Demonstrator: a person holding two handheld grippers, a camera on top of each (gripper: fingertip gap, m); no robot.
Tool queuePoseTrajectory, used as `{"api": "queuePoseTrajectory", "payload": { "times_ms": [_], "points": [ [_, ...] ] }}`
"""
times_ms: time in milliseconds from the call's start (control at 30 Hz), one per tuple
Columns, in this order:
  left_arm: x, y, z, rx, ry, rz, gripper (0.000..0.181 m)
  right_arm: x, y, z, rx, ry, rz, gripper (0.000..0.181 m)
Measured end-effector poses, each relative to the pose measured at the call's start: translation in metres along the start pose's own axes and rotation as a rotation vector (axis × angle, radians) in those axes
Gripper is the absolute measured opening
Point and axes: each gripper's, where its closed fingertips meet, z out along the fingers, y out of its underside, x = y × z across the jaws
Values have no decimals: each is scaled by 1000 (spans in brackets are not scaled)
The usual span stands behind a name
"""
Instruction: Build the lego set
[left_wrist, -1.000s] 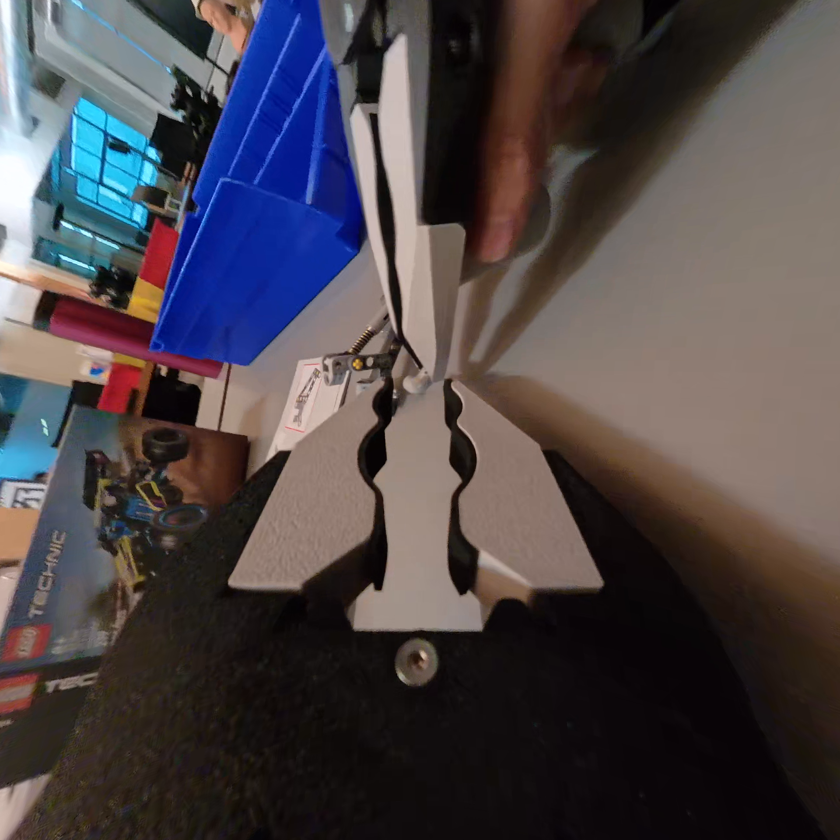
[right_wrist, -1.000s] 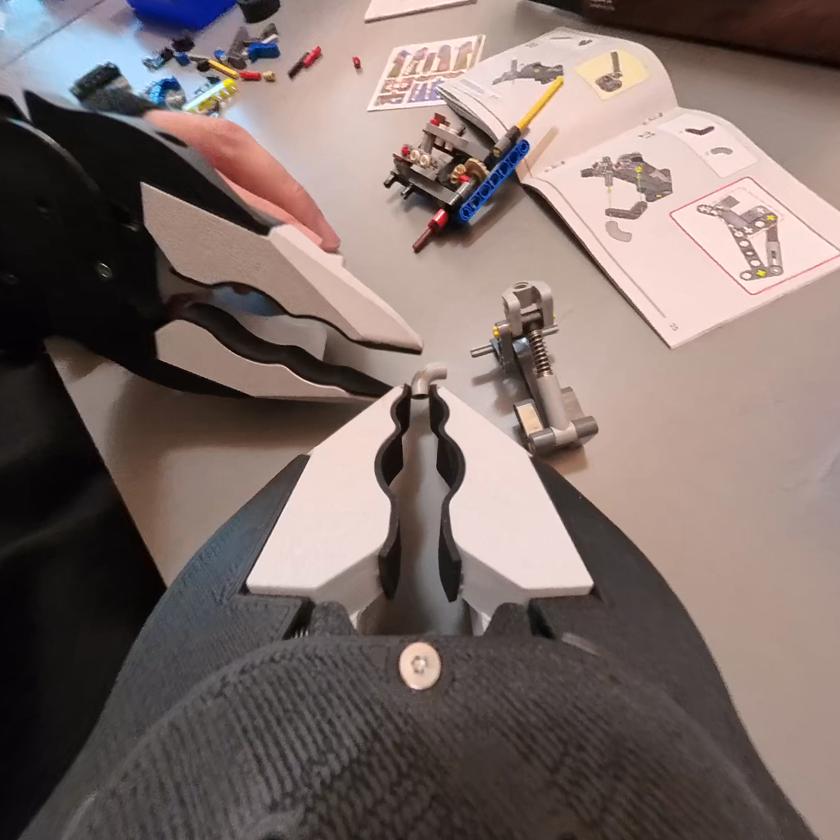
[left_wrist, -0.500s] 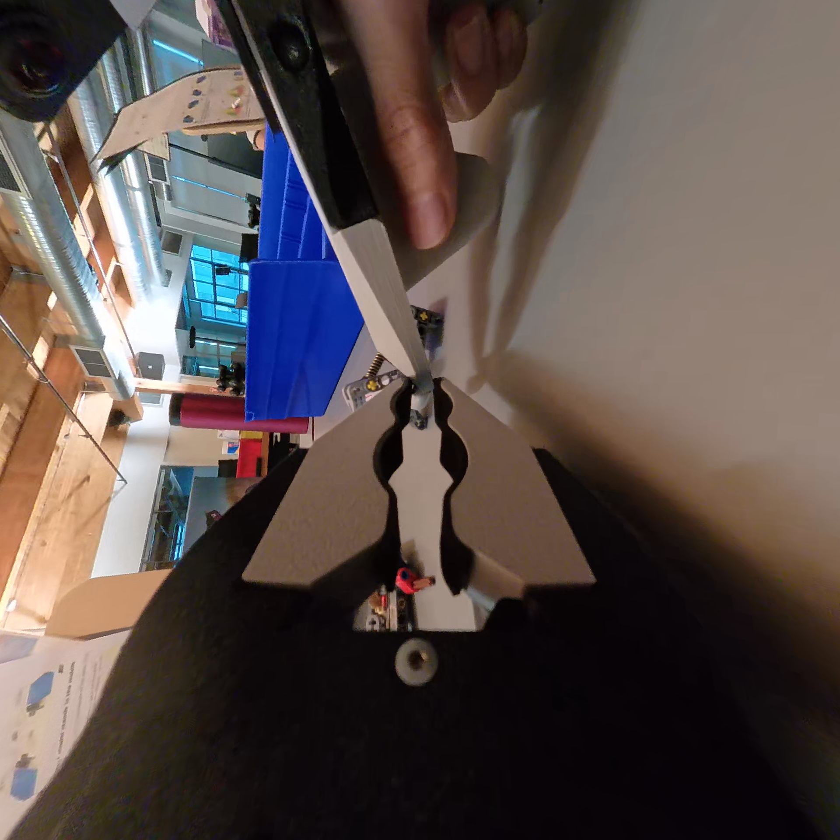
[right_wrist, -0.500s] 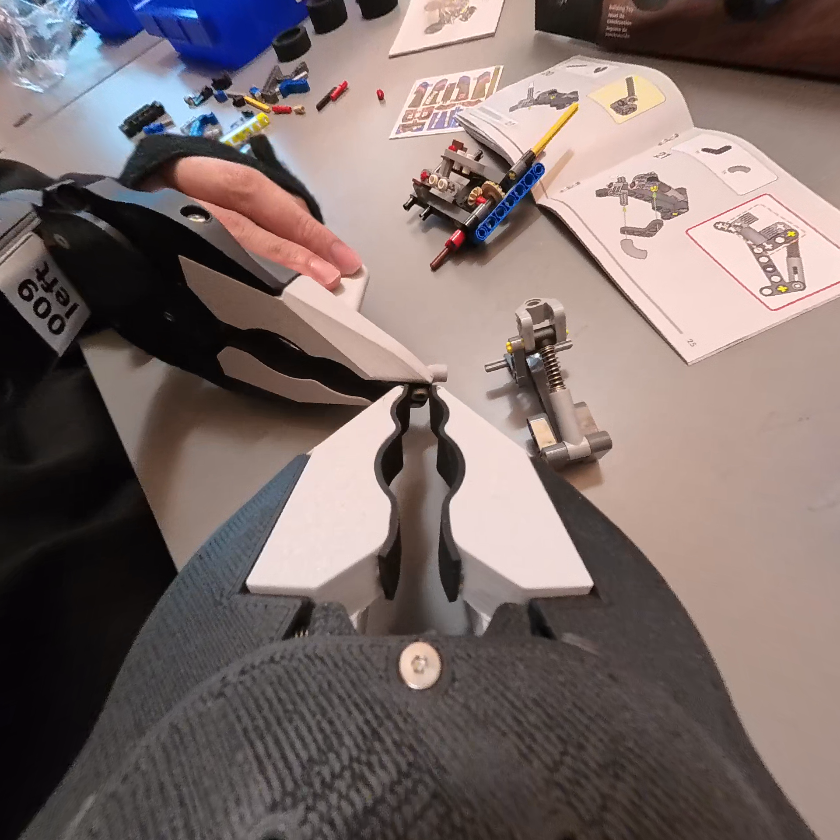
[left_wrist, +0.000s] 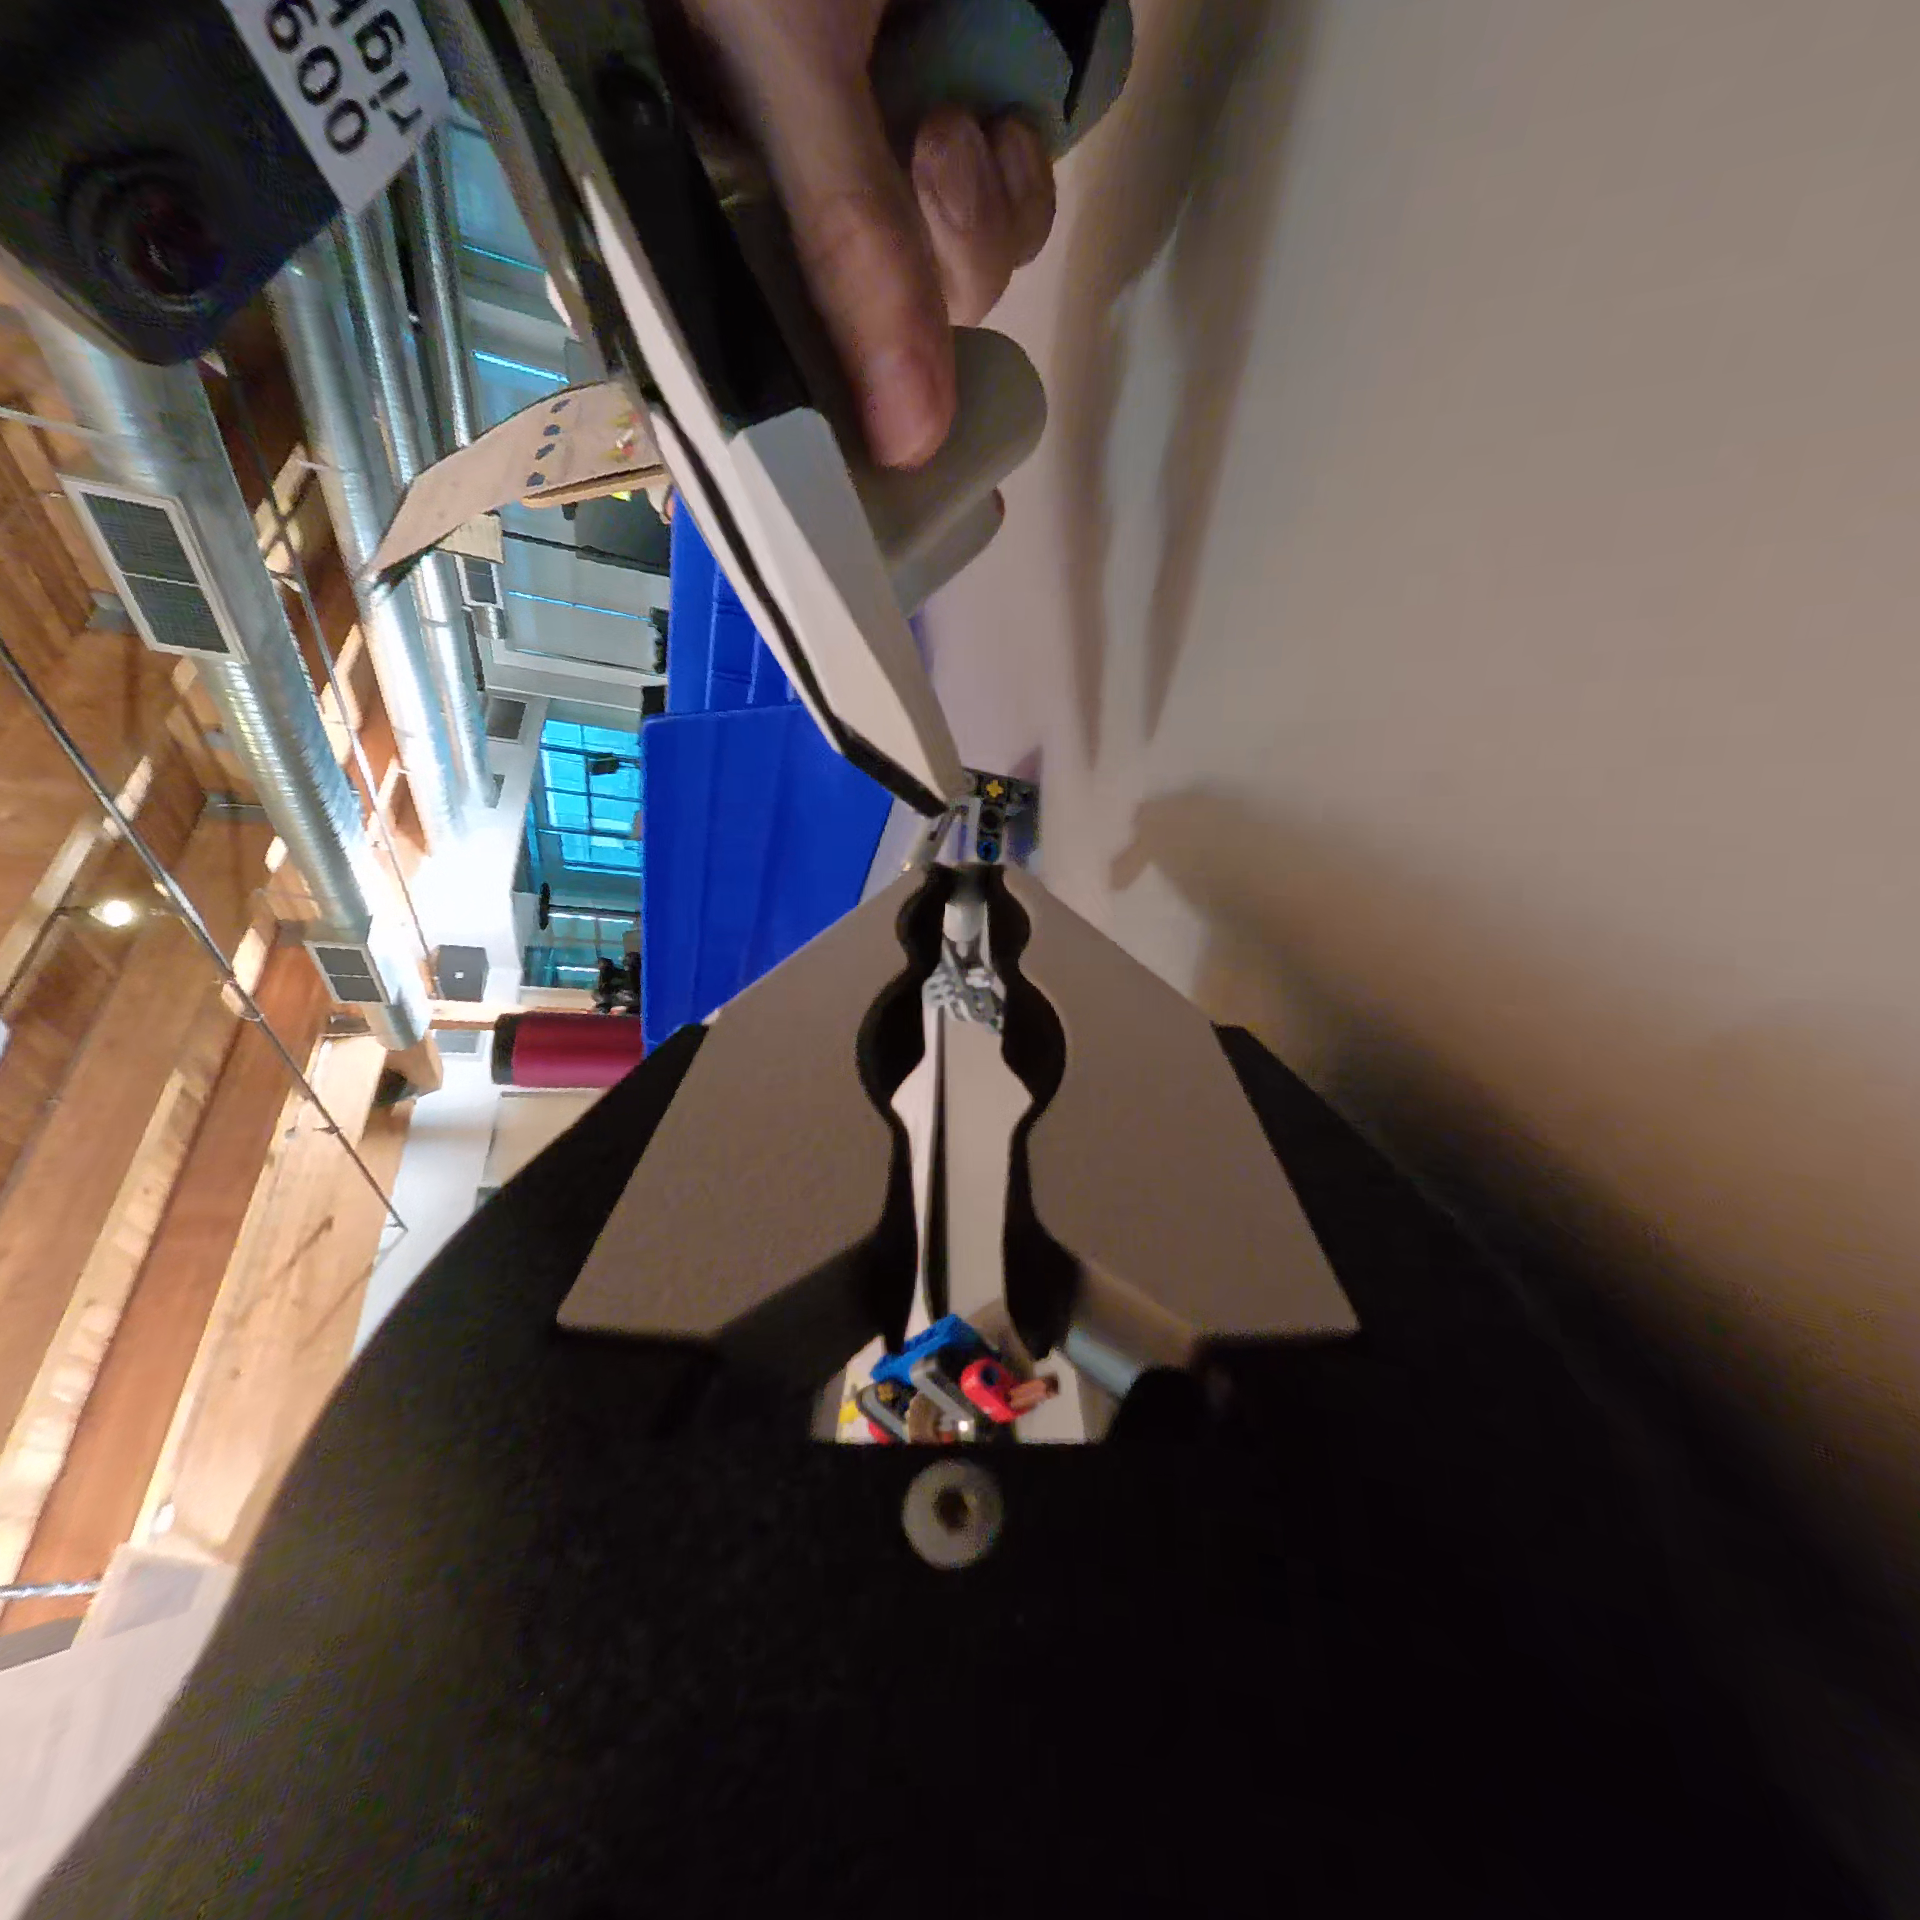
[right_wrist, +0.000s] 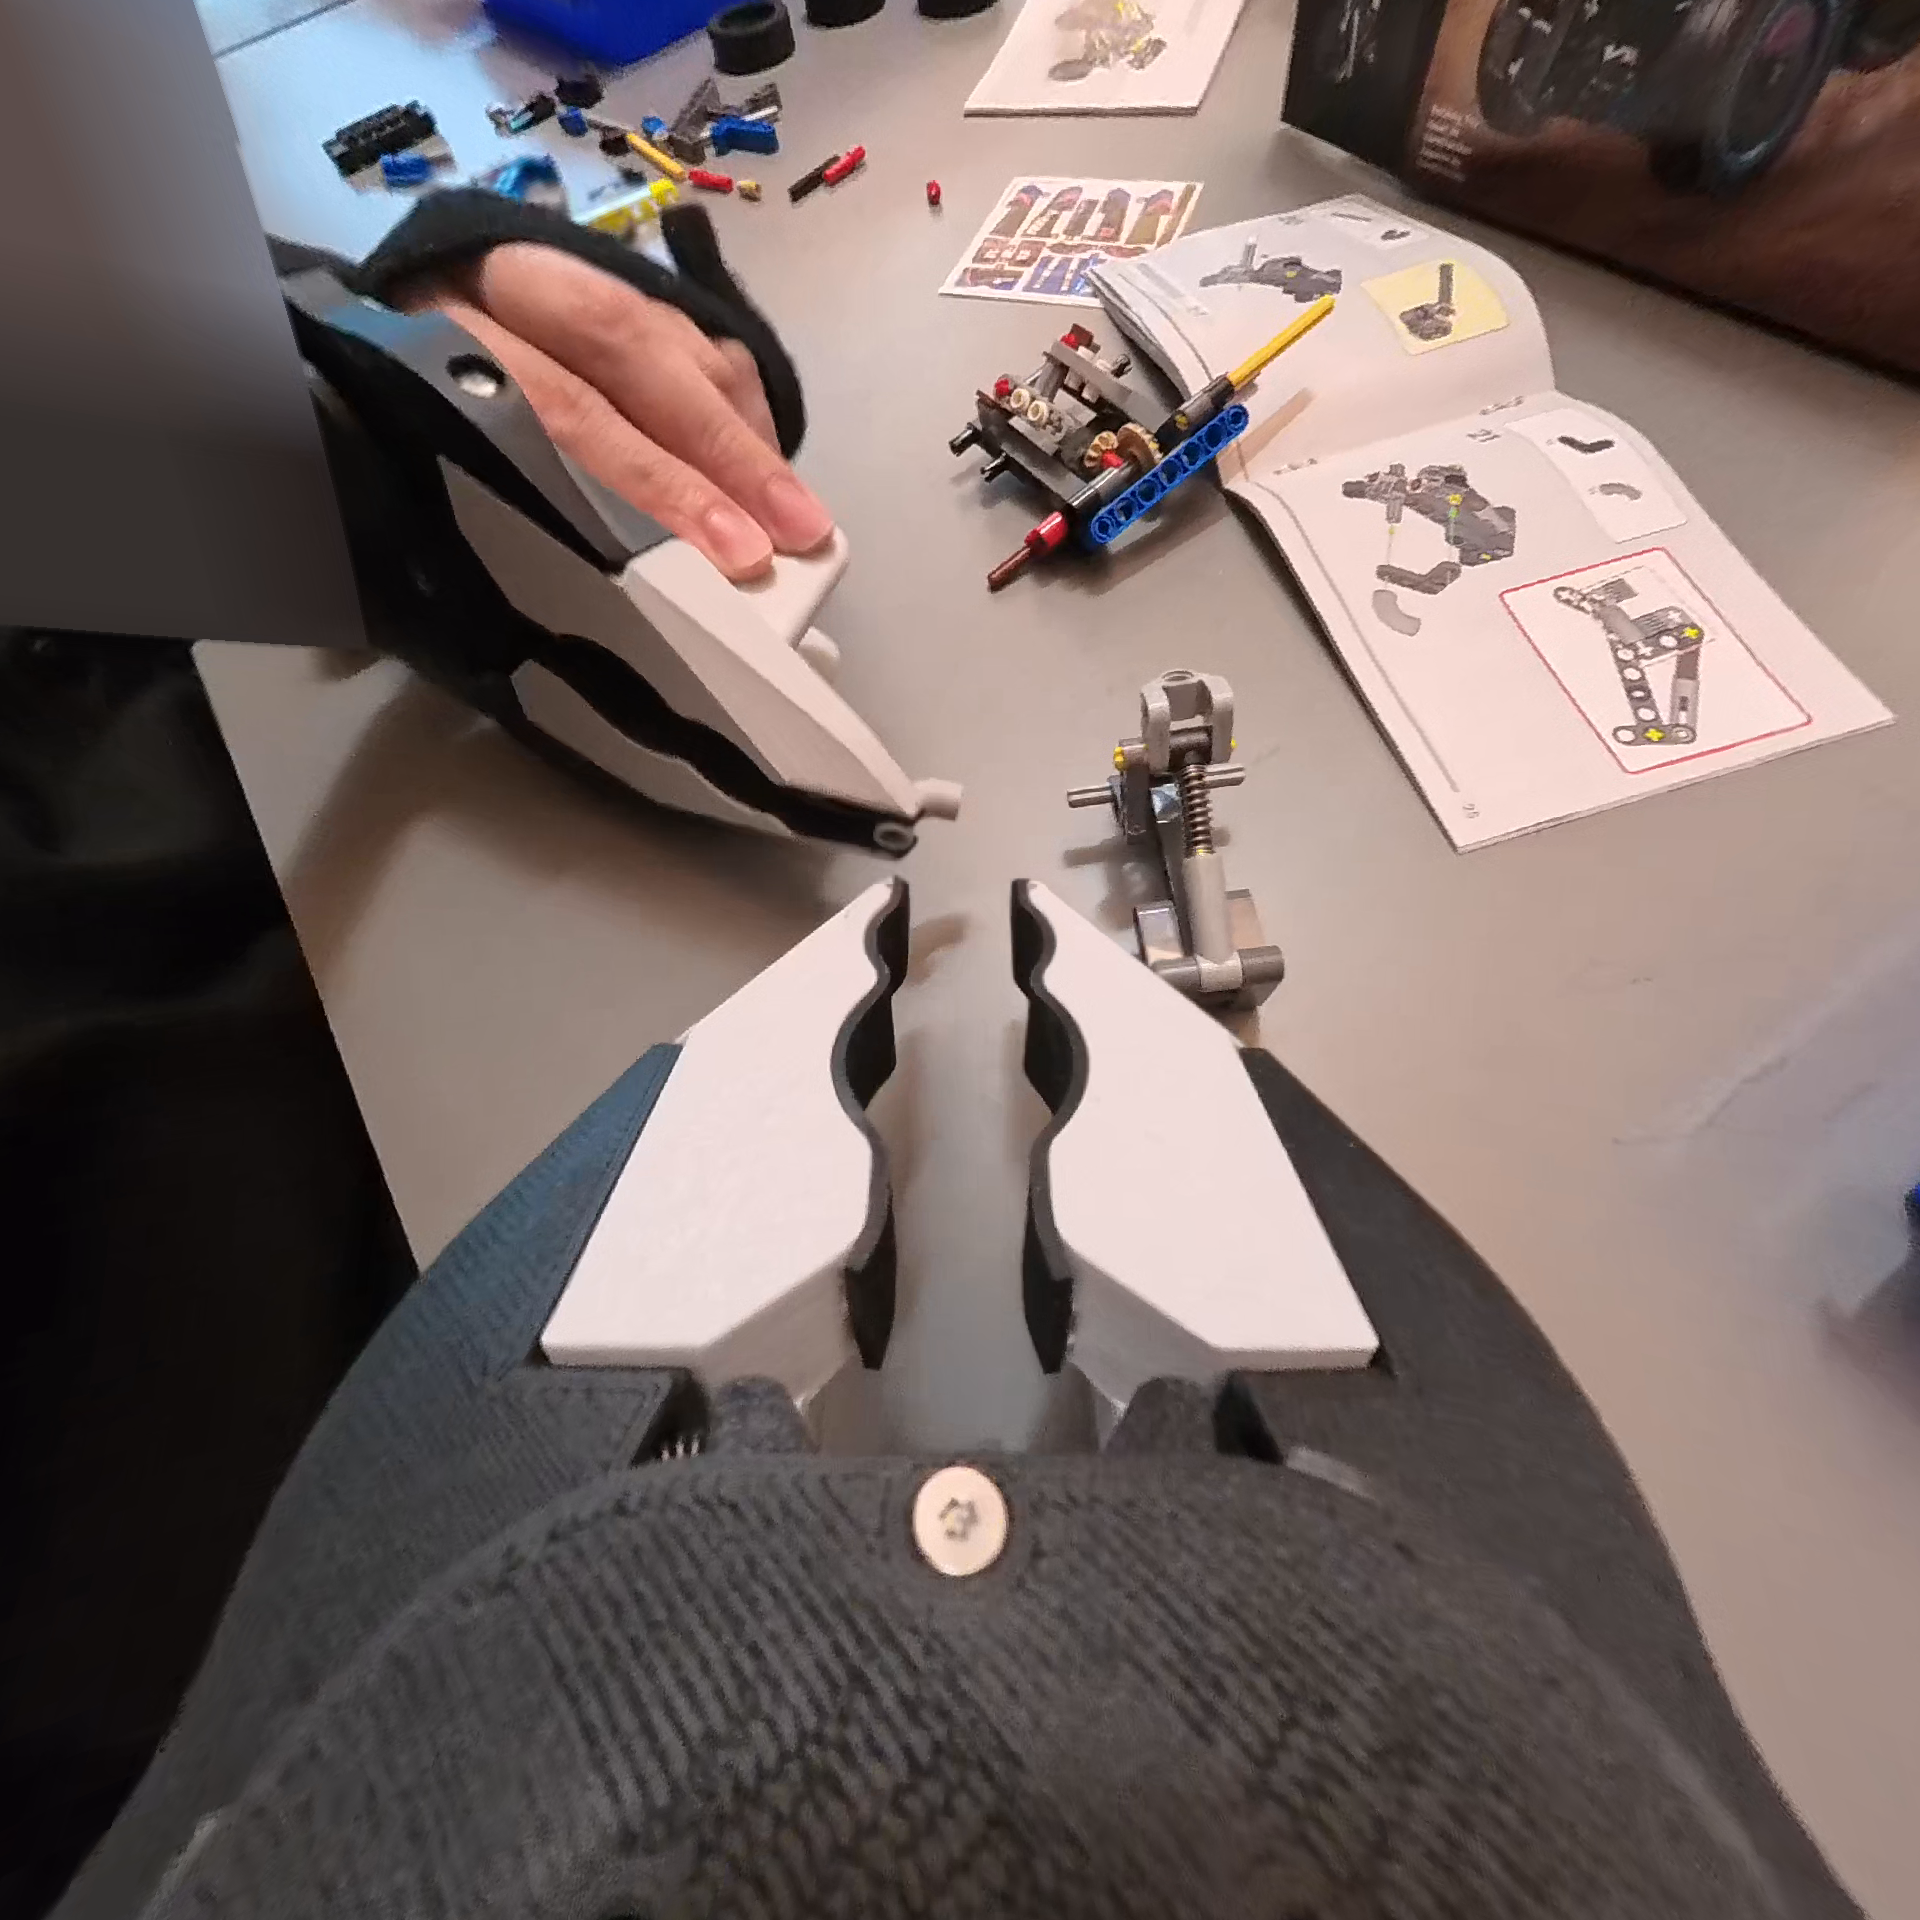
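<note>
Your left hand-held gripper (right_wrist: 899, 826) pinches the small grey pin (right_wrist: 938, 801) at its very tips, just ahead of your right hand-held gripper (right_wrist: 958, 902), which gapes empty, so any twist could flick it onto the tabletop (right_wrist: 1455, 1039).

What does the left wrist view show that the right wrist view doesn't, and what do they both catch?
Only the left wrist view shows the ceiling ducts and a maroon cylinder. Only the right wrist view shows the sticker sheet, the set's box and scattered loose pieces. Both show the small grey piece pinched in the left hand-held gripper, the open right hand-held gripper, and the spring assembly.
</note>
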Motion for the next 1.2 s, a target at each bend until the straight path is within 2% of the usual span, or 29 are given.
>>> {"api": "queuePoseTrajectory", "payload": {
  "times_ms": [133,267,300,367,467,700,833,1000,1067,1200],
  "points": [
    [-3,2,0,14,-27,41,4,6,4,-3,-25,0,-39,18],
    [-7,3,-1,5,-66,29,4,42,-5,-17,-17,207,-91,19],
    [-6,3,0,0,-64,30,4,51,-10,-19,-2,252,-88,25],
    [-1,6,3,-19,-43,28,4,54,-15,-14,-1,247,-81,42],
    [4,10,6,-43,-17,22,5,55,-10,-1,-80,204,-122,50],
    [10,15,8,-63,17,29,5,53,5,20,-199,60,-122,45],
    [10,20,9,-81,16,8,5,54,3,29,-186,46,-133,25],
    [9,22,10,-78,10,15,4,49,12,35,-218,18,-150,22],
    [9,22,10,-71,14,16,4,50,11,36,-209,17,-150,15],
    [6,20,10,-28,8,37,5,45,9,39,-176,-35,-110,14]
  ]
}}
